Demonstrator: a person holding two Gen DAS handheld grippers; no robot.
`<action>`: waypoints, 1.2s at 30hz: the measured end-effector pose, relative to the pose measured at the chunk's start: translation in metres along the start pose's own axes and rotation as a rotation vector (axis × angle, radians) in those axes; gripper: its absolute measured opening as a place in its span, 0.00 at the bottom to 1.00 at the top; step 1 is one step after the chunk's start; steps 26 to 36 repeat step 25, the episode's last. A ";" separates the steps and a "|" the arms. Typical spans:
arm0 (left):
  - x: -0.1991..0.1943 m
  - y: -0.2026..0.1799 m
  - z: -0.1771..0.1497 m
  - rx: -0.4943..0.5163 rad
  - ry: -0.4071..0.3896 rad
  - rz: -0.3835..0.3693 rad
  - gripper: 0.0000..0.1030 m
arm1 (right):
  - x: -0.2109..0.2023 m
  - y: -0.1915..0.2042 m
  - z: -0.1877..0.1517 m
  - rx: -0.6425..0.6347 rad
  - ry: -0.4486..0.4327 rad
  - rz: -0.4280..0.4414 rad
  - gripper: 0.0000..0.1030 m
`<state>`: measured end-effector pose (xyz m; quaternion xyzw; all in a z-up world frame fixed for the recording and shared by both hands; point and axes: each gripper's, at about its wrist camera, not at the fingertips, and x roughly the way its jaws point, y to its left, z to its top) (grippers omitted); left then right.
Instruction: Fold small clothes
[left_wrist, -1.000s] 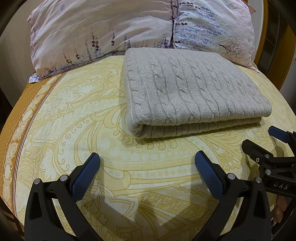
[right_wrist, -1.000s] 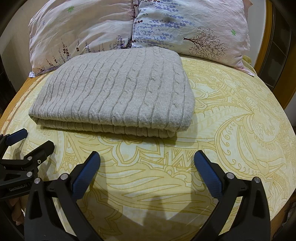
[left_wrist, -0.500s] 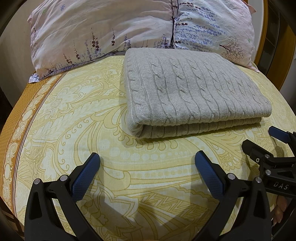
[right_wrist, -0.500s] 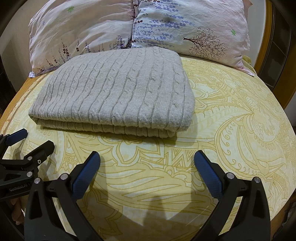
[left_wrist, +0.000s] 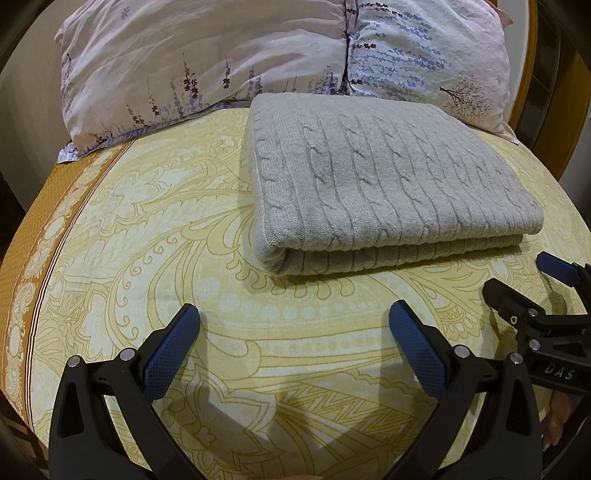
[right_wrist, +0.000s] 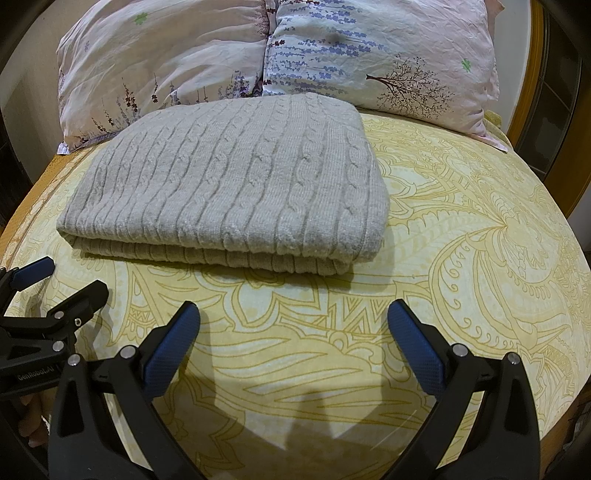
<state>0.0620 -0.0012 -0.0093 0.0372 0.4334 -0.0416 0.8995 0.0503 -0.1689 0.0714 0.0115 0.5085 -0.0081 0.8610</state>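
Note:
A grey cable-knit sweater (left_wrist: 384, 181) lies folded in a neat rectangle on the yellow patterned bedsheet (left_wrist: 155, 229), its thick folded edge facing me. The right wrist view shows the same sweater (right_wrist: 236, 188) left of centre. My left gripper (left_wrist: 293, 325) stands open, held back from the sweater's near edge with nothing between its blue-padded fingers. My right gripper (right_wrist: 293, 325) is open too, likewise short of the sweater and empty. Each gripper shows at the side of the other's view: the right gripper (left_wrist: 524, 284) and the left gripper (right_wrist: 62, 280).
Two floral pillows (left_wrist: 207, 55) (right_wrist: 373, 48) lean at the head of the bed right behind the sweater. A wooden bed frame (right_wrist: 528, 66) curves along the right. The sheet's orange border (left_wrist: 33, 236) marks the left edge of the bed.

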 end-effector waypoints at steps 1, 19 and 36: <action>0.000 0.000 0.000 0.000 0.000 0.000 0.99 | 0.000 0.000 0.000 0.000 0.000 0.000 0.98; -0.001 0.000 -0.002 -0.003 -0.002 0.003 0.99 | 0.000 0.000 0.000 0.000 0.000 0.000 0.98; -0.001 0.000 -0.001 -0.003 -0.003 0.003 0.99 | 0.000 0.000 0.000 0.000 -0.001 0.000 0.98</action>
